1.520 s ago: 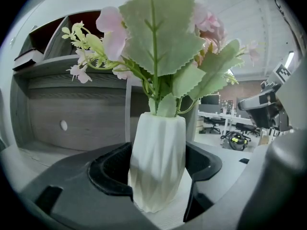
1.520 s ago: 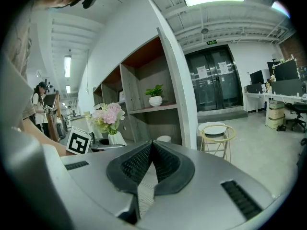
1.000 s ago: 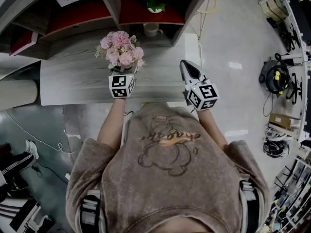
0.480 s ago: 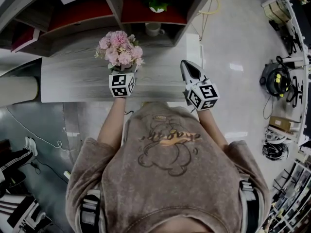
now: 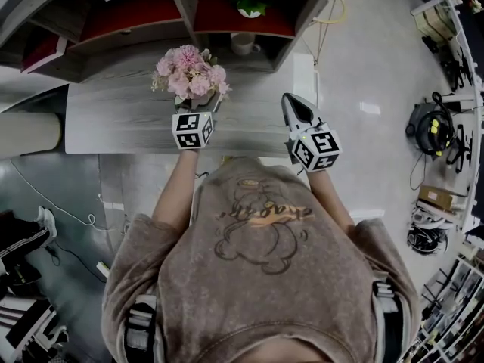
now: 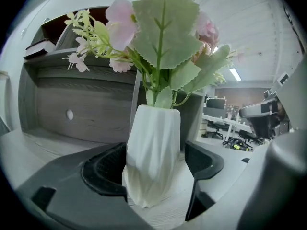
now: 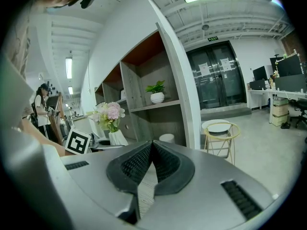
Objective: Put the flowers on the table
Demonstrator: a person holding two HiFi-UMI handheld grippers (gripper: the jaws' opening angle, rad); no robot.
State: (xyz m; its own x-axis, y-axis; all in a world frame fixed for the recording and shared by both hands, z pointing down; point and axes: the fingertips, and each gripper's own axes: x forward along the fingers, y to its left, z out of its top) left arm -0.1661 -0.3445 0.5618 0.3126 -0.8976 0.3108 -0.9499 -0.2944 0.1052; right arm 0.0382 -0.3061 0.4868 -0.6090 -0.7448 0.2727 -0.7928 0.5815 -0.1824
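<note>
Pink flowers [image 5: 190,72] stand in a ribbed white vase [image 6: 153,152] on the grey wooden table [image 5: 113,123]. My left gripper [image 5: 194,107] is around the vase, and its jaws are opening. In the left gripper view the vase base rests on the tabletop between the jaws of the left gripper [image 6: 156,169]. The right pad stands clear of the vase and the left pad is close beside it. My right gripper [image 5: 287,99] hovers over the table's right end, shut with nothing in it; its closed jaw tips [image 7: 152,145] point toward the shelf.
A shelf unit backs the table, holding a white mug [image 5: 242,44] and a small potted plant [image 5: 249,2]. In the right gripper view a round stool [image 7: 218,128] stands on the floor past the table's right end. A person [image 7: 42,107] stands far off.
The whole head view has shifted slightly upward. The left gripper stays around the vase and the right gripper has not moved.
</note>
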